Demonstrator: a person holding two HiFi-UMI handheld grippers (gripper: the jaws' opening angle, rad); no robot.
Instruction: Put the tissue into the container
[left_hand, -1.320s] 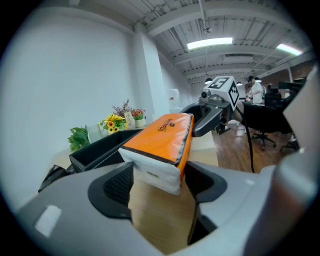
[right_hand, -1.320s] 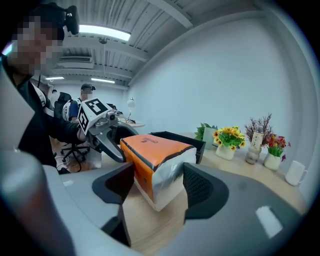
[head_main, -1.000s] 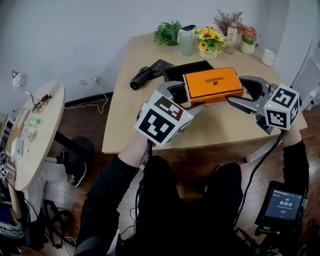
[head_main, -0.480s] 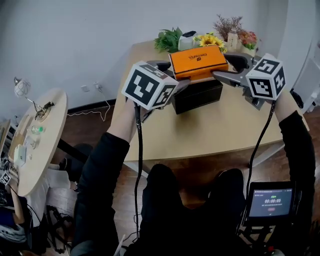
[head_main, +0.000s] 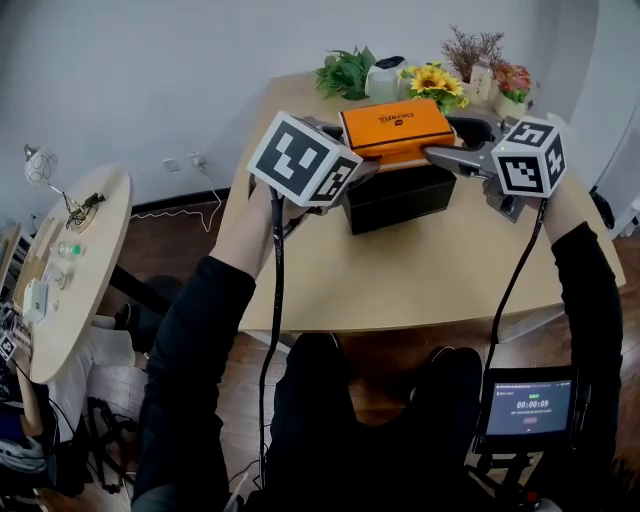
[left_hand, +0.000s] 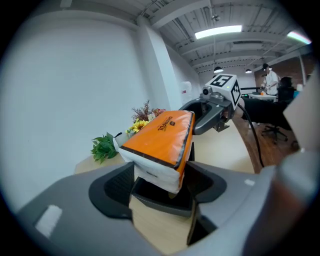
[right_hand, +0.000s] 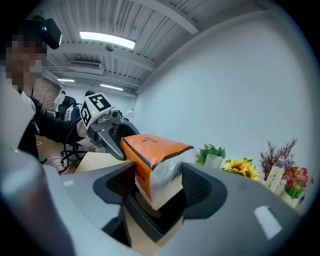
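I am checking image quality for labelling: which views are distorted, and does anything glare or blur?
Left gripper view: fisheye bending, dark corners, bright ceiling light, tissue pack sharp. Right gripper view: same bending, no strong glare. Head view: even light, mild bending.

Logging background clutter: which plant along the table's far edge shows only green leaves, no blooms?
The leafy green plant, leftmost in the head view's row; the sunflowers are yellow, the dried twigs brownish, the potted flowers pink.

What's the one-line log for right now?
left gripper: shut on tissue pack | right gripper: shut on tissue pack | tissue pack: over black container
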